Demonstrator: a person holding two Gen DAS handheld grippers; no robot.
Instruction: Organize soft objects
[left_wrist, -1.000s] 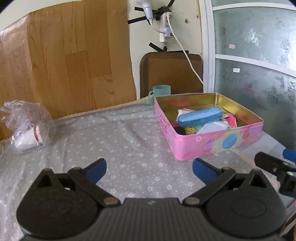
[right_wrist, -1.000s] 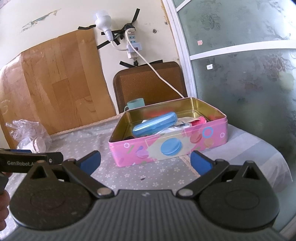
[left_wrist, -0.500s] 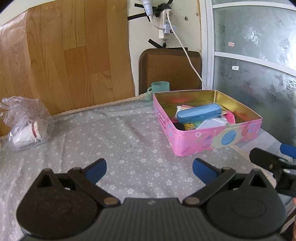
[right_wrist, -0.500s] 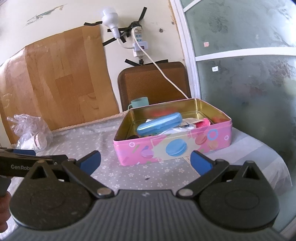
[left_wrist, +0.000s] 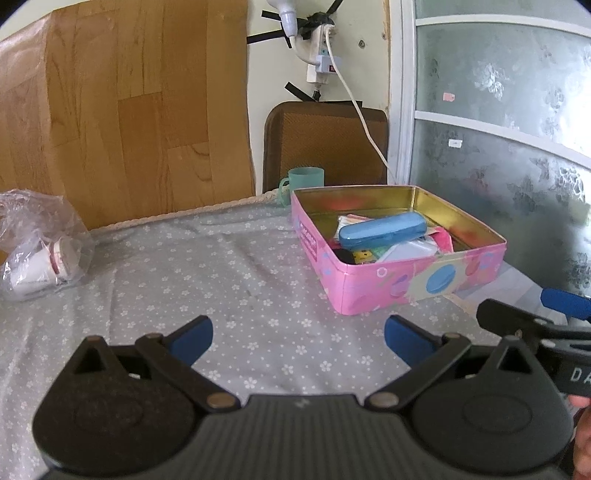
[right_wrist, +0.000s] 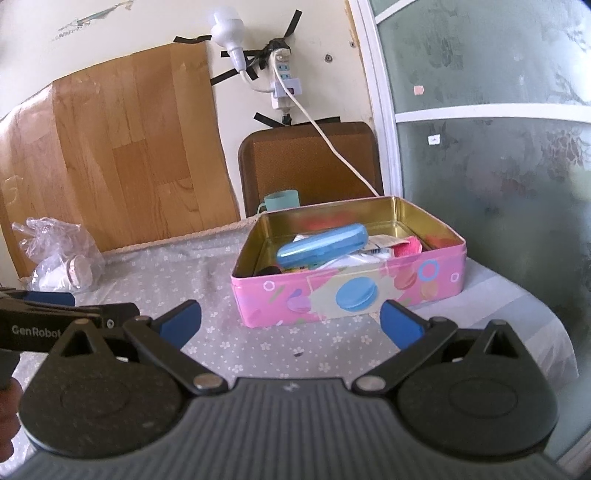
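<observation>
L gripper (left_wrist: 297, 338): jaws wide apart, nothing btwn them, above bare cloth (left_wrist: 207, 280). R gripper (right_wrist: 290, 322): same, spread wide, holding nothing, facing tin's front wall. Pink tin (right_wrist: 347, 291), lid off, sits on cloth at table's R side. Inside: blue case (right_wrist: 322, 244) lying on top of pink fabric (right_wrist: 406, 246) + papers; other contents too jumbled to ID. Plastic bag (left_wrist: 40, 247) far L, well apart from tin. Green cup (left_wrist: 304, 181) just behind tin.
</observation>
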